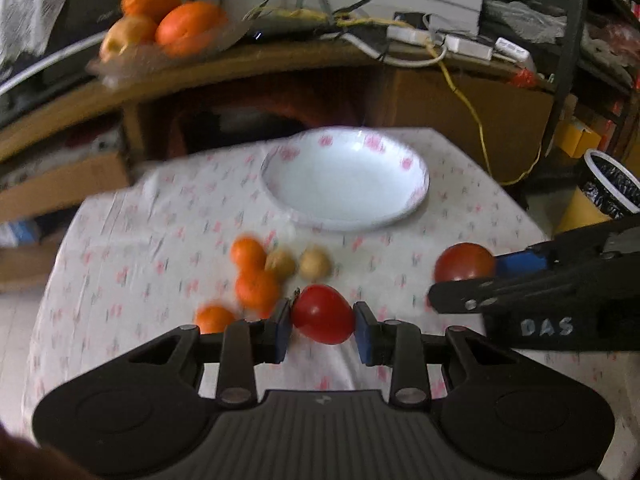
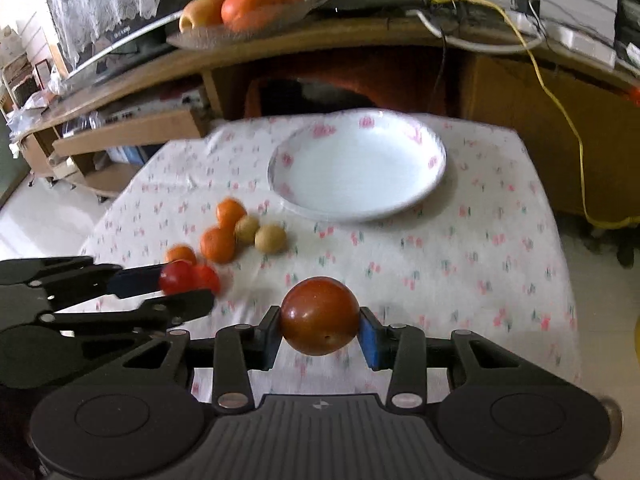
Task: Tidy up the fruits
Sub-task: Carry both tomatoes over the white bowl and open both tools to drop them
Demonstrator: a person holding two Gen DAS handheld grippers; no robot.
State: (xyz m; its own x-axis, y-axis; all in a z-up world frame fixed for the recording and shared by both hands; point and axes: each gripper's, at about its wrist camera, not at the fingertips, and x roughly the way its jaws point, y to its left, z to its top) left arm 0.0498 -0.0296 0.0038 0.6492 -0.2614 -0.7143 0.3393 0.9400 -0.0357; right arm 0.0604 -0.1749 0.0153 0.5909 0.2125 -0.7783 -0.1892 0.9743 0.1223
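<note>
The left tool (image 1: 322,334) grips a bright red tomato (image 1: 322,314) between its blue pads, and the right tool (image 2: 320,334) grips a darker, brownish red tomato (image 2: 319,315) in the same way. Both fruits seem to be lifted a little over the table (image 2: 460,280) with the flowered cloth. The step in hand is probably to carry each tomato to the white plate (image 1: 416,196), which is empty and lies further back. To do it well, each tool should keep its hold firm but gentle, because a tomato is soft and smooth. The tools are near each other, so one should go first. Each fruit should be put down low inside the rim, so that it does not roll.

Beyond the left tool lie three small oranges (image 1: 256,290) and two yellowish round fruits (image 1: 315,265), touching or just beside each other.

The left view shows the white bin (image 1: 612,184) at the right, and the right view does not. The right view shows the floor and boxes at the left. Both show the far shelf with big oranges (image 2: 260,0).
</note>
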